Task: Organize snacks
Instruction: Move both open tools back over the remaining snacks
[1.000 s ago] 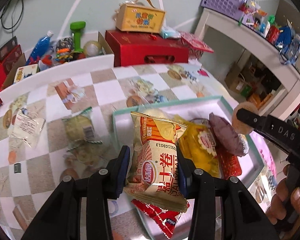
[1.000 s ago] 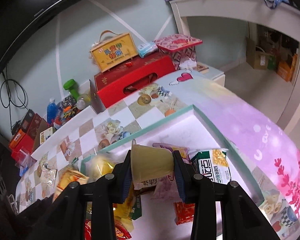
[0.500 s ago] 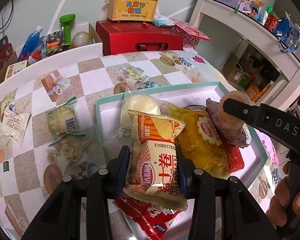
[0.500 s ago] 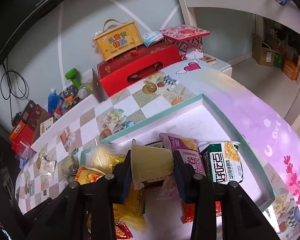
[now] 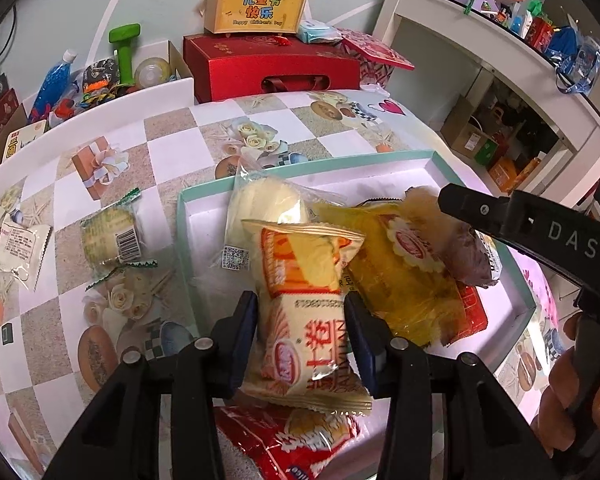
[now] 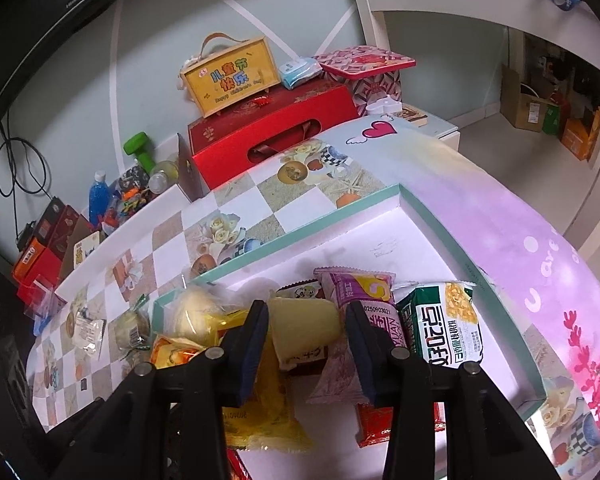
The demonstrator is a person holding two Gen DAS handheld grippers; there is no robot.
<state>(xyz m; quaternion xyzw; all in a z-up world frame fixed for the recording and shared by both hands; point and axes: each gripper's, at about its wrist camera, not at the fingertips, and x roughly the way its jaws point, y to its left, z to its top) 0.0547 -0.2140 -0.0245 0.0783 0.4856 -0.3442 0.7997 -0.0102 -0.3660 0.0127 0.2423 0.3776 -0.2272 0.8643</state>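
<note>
My left gripper [image 5: 302,334] has just been easing apart, yet its blue pads still touch both sides of the cream-and-orange crinkly snack packet [image 5: 306,312] between them; whether they still press I cannot tell. The packet's lower end hides part of a red foil wrapper [image 5: 296,444] beneath. My right gripper [image 6: 306,338] has also just been opening around a pale yellow plastic pudding cup [image 6: 304,328]; a sliver of gap shows at the left pad, and contact at the right pad is hard to read. Both snacks hang over the shallow white tray with a teal rim [image 6: 432,220]. Just right of my right fingers lie a purple packet [image 6: 364,304] and a green-and-white packet [image 6: 446,328], partly covered. Left of my left fingers, outside the tray, a green-edged clear wrapper [image 5: 114,238] rests on the checkered tablecloth [image 5: 168,148]
</note>
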